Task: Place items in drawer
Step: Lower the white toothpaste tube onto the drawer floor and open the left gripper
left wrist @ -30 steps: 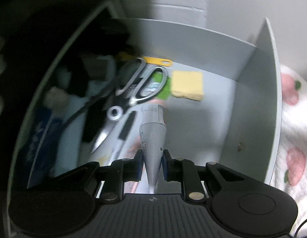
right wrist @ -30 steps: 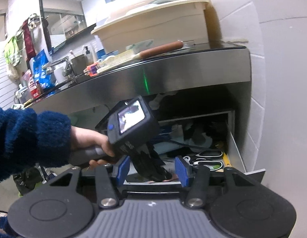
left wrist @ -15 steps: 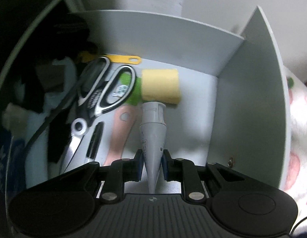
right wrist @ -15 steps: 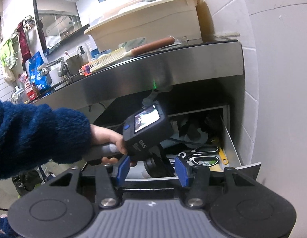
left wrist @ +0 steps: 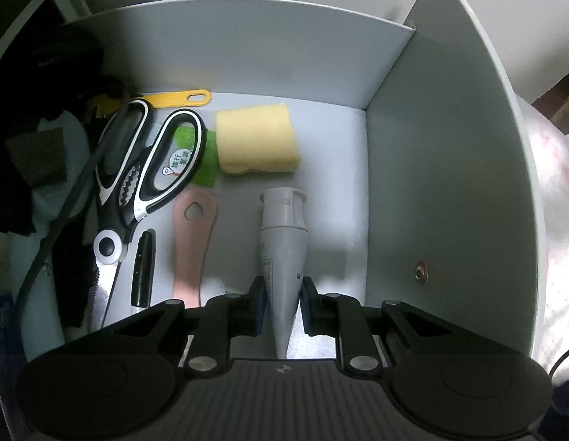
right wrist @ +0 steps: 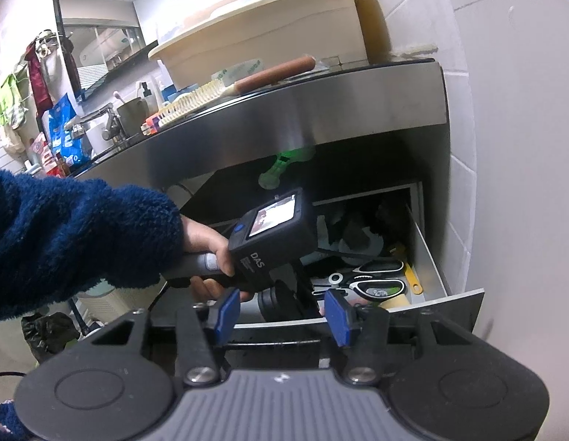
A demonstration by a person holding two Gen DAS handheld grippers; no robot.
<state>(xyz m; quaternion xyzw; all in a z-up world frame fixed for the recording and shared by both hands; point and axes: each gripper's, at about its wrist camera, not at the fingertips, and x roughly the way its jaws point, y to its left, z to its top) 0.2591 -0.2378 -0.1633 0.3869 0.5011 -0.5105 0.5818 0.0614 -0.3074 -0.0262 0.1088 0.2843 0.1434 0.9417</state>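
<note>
My left gripper point(left wrist: 282, 296) is shut on a grey tube point(left wrist: 282, 242), cap pointing away, held low inside the open grey drawer point(left wrist: 413, 169). Ahead of the cap lies a yellow sponge point(left wrist: 255, 139). To the left lie black-and-white scissors point(left wrist: 148, 169), a pink handle point(left wrist: 192, 242), a black pen point(left wrist: 141, 268) and a yellow tool point(left wrist: 181, 98). My right gripper point(right wrist: 280, 312) is open and empty in front of the drawer point(right wrist: 427, 264), behind the left hand-held gripper point(right wrist: 273, 235).
The drawer's left side holds dark cloth and a black cable point(left wrist: 67, 205). A steel counter point(right wrist: 302, 125) overhangs the drawer, carrying a cream bin point(right wrist: 262, 36) and a brush point(right wrist: 240, 84). A tiled wall point(right wrist: 512, 147) stands at the right.
My left gripper has carried the tube rightward and deeper into the drawer, beside the pink handle and below the sponge. The right gripper has stayed open and drifted slightly.
</note>
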